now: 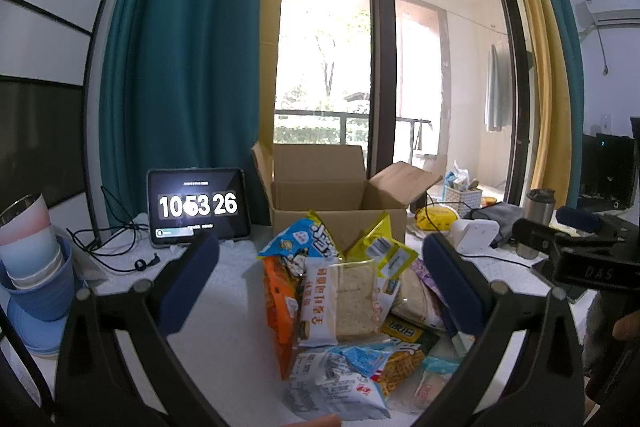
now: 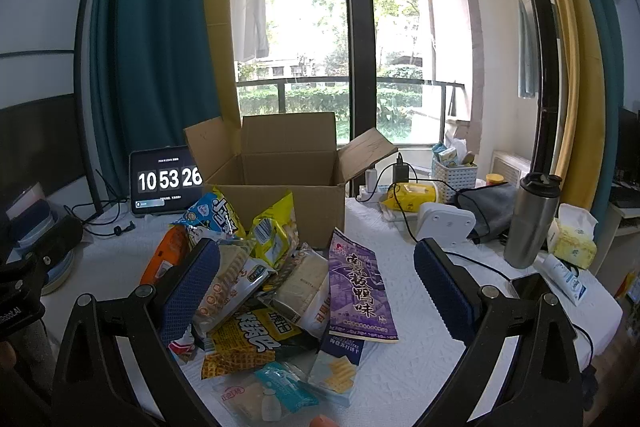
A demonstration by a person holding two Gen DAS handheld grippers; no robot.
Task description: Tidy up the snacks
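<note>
A pile of snack packets (image 1: 352, 307) lies on the white table in front of an open, empty-looking cardboard box (image 1: 336, 195). The pile holds a bread packet (image 1: 352, 303), an orange bag (image 1: 280, 311) and a blue bag (image 1: 300, 239). My left gripper (image 1: 320, 287) is open above the pile, holding nothing. In the right wrist view the box (image 2: 280, 179) stands behind the pile (image 2: 272, 287), with a purple packet (image 2: 358, 287) on its right side. My right gripper (image 2: 316, 287) is open above the pile, empty. The right gripper's body (image 1: 580, 247) shows at the right of the left view.
A tablet clock (image 1: 198, 207) stands left of the box, with cables beside it. Stacked cups and a blue bowl (image 1: 36, 267) sit at far left. A steel tumbler (image 2: 532, 219), tissue box (image 2: 572, 235), white device (image 2: 444, 223), basket (image 2: 454, 175) and phone (image 2: 532, 287) crowd the right side.
</note>
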